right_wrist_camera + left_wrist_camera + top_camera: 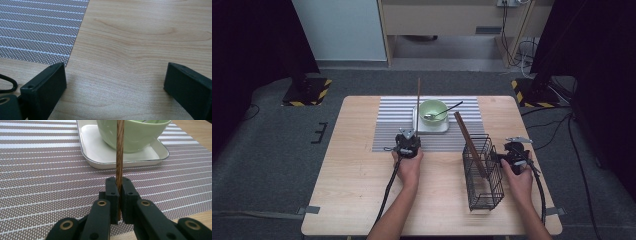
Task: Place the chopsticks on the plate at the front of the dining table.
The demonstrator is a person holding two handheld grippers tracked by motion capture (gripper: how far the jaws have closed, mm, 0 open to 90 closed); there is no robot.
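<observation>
Wooden table (362, 200), striped mat (392, 125). Right of mat, wire basket (484, 175), beside right gripper (115, 82), jaws wide apart and empty. Left gripper (119, 195) clamped on chopstick (120, 152), pointing straight ahead past green bowl (140, 137).

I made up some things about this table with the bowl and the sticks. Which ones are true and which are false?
1. The left gripper pinches a brown chopstick. True.
2. The right gripper holds a spoon. False: its jaws stand wide apart over bare wood with nothing between them.
3. The green bowl sits on a white tray. True.
4. The black wire basket is on the striped mat. False: it stands on the bare wooden table, beside the mat.
</observation>
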